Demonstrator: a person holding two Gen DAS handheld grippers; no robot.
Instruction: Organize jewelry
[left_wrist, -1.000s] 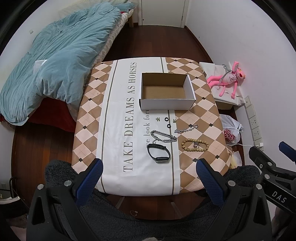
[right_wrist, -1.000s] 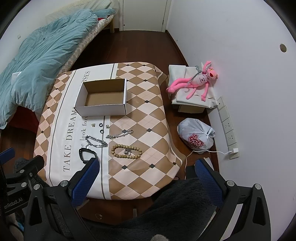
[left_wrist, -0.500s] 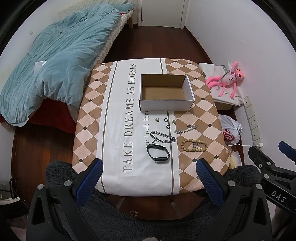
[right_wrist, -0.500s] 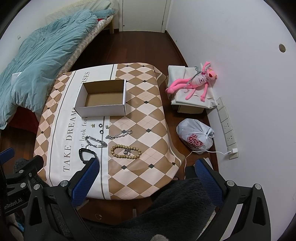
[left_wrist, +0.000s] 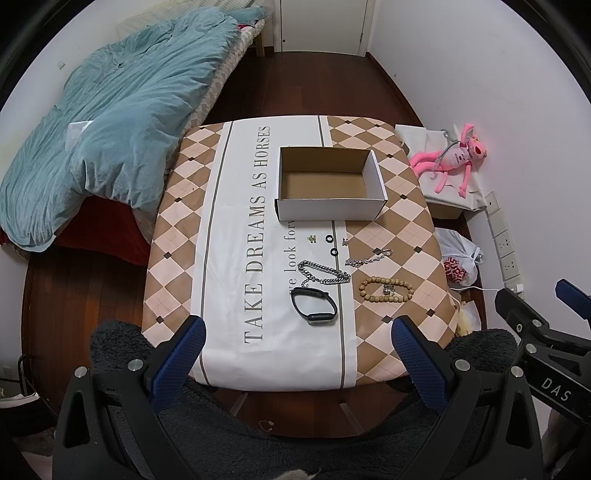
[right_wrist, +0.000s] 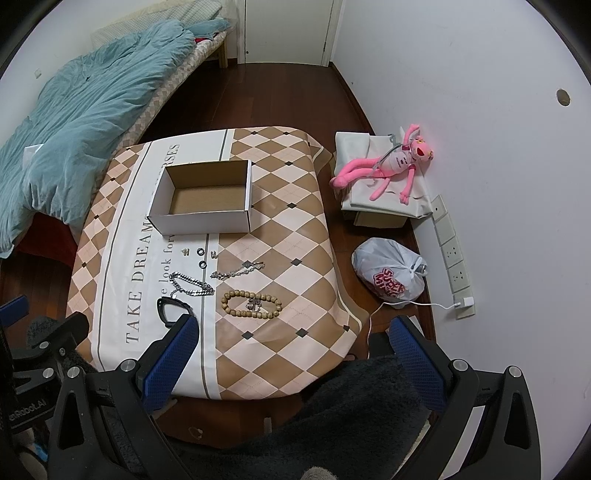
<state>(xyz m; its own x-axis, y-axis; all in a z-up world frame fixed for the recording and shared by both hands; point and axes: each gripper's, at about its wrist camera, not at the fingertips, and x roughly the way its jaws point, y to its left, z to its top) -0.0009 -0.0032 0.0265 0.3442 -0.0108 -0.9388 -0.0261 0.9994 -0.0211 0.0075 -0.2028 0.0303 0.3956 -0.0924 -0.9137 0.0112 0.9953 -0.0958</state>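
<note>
An empty white cardboard box (left_wrist: 328, 184) (right_wrist: 205, 199) stands open on the patterned table (left_wrist: 236, 295). In front of it lie a black wristband (left_wrist: 314, 305) (right_wrist: 170, 309), a thick silver chain (left_wrist: 324, 275) (right_wrist: 190, 286), a thin silver chain (left_wrist: 369, 257) (right_wrist: 238, 270), a wooden bead bracelet (left_wrist: 384, 290) (right_wrist: 251, 303) and small rings (left_wrist: 328, 240) (right_wrist: 200, 252). My left gripper (left_wrist: 295, 354) is open, high above the table's near edge. My right gripper (right_wrist: 291, 350) is open too, over the near right corner. Neither holds anything.
A bed with a teal duvet (left_wrist: 110, 110) stands left of the table. Against the right wall sit a pink plush toy (right_wrist: 388, 166) on a white-covered box and a white plastic bag (right_wrist: 391, 273). Dark wooden floor (left_wrist: 325, 85) surrounds the table. A dark fuzzy garment (right_wrist: 351, 424) is below.
Both views have shifted only slightly; the table and jewelry sit a little lower in frame. Nothing on the table moved and both grippers stay open.
</note>
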